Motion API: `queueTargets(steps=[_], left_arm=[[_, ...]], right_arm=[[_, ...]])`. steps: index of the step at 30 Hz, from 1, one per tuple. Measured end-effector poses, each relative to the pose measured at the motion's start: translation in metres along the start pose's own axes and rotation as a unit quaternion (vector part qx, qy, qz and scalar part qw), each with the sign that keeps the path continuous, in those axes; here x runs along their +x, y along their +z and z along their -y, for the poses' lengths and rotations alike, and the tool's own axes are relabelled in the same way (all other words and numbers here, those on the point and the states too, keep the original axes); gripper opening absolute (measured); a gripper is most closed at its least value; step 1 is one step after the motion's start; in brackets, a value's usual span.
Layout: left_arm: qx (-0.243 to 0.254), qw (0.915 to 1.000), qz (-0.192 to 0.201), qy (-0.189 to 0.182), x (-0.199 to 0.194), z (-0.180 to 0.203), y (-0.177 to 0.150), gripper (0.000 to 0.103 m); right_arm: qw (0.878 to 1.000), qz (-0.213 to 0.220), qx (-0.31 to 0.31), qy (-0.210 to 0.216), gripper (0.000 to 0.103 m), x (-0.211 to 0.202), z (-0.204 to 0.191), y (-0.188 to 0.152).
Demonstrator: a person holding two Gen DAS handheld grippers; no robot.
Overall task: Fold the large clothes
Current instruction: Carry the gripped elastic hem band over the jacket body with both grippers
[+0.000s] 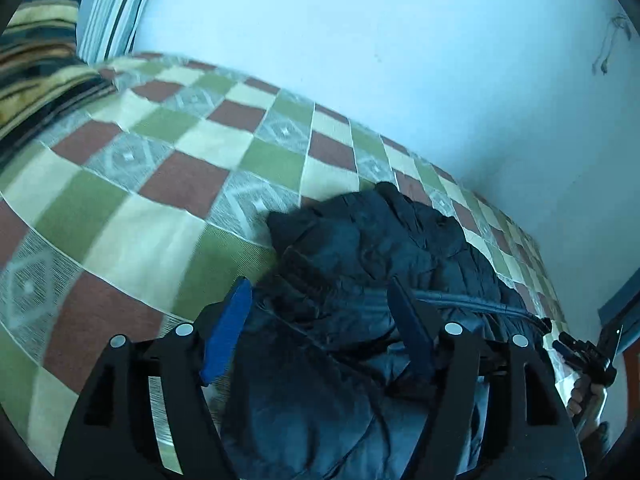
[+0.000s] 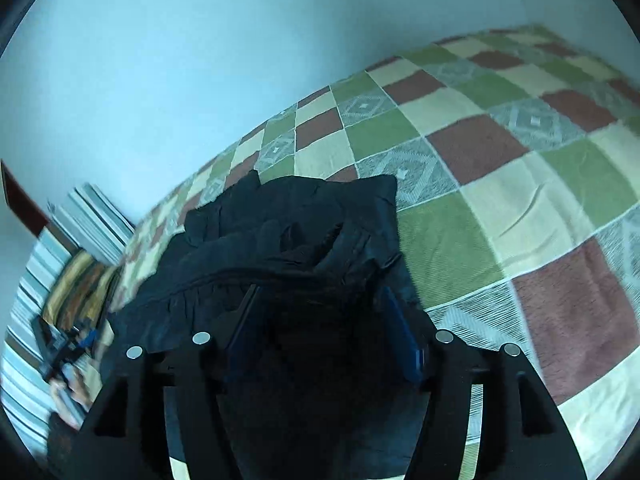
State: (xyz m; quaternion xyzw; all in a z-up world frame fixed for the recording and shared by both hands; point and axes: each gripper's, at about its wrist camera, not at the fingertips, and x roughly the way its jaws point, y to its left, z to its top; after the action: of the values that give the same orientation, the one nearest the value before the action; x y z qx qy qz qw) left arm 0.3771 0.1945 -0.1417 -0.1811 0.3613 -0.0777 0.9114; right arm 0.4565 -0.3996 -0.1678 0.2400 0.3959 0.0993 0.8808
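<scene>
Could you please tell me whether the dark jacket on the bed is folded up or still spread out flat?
Folded, roughly. The jacket sits as a bunched, layered bundle on the checked bedspread, with one layer lying over another rather than spread flat.

Bed [image 1: 168, 184] covered by a checked bedspread [image 2: 480, 184]: squares of green, cream, rust-red and grey diamond pattern. Fabric lies mostly smooth, a few light creases. Dark puffy jacket [image 1: 372, 248] lies bunched directly on it, lower centre of both views. Striped pillows [image 1: 44, 68] rest at the upper left of the left wrist view, blurred.
</scene>
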Motion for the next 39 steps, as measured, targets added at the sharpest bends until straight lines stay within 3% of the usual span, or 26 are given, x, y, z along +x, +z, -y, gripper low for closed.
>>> queueTargets(steps=[6, 9, 21, 22, 24, 32, 33, 37, 39], left_arm=[[0.064, 0.9975, -0.026, 0.014, 0.007, -0.006, -0.003, 0.07], [0.106, 0.9932, -0.045, 0.013, 0.019, -0.005, -0.003, 0.07], [0.145, 0.9797, -0.136, -0.026, 0.075, -0.009, 0.009, 0.07], [0.148, 0.9785, -0.142, -0.024, 0.079, -0.009, 0.008, 0.068], [0.155, 0.9771, -0.146, -0.012, 0.083, -0.007, 0.007, 0.056], [0.155, 0.9772, -0.145, 0.005, 0.085, -0.011, 0.005, 0.043], [0.155, 0.9771, -0.145, 0.009, 0.085, -0.011, 0.005, 0.038], [0.178, 0.9738, -0.132, 0.05, 0.079, -0.002, 0.002, 0.02], [0.183, 0.974, -0.118, 0.062, 0.072, 0.003, 0.002, 0.015]], right_arm=[[0.996, -0.012, -0.084, -0.024, 0.061, 0.011, -0.008, 0.01], [0.992, -0.029, -0.118, -0.027, 0.066, 0.023, -0.01, 0.016], [0.985, -0.07, -0.155, -0.019, 0.067, 0.06, -0.01, 0.027], [0.985, -0.073, -0.154, -0.019, 0.067, 0.063, -0.01, 0.027], [0.984, -0.078, -0.157, -0.03, 0.067, 0.068, -0.01, 0.026], [0.985, -0.073, -0.152, -0.032, 0.069, 0.074, -0.006, 0.032], [0.985, -0.075, -0.151, -0.035, 0.067, 0.076, -0.007, 0.031], [0.984, -0.062, -0.159, -0.049, 0.029, 0.072, -0.012, 0.028], [0.983, -0.05, -0.169, -0.046, 0.021, 0.064, -0.018, 0.024]])
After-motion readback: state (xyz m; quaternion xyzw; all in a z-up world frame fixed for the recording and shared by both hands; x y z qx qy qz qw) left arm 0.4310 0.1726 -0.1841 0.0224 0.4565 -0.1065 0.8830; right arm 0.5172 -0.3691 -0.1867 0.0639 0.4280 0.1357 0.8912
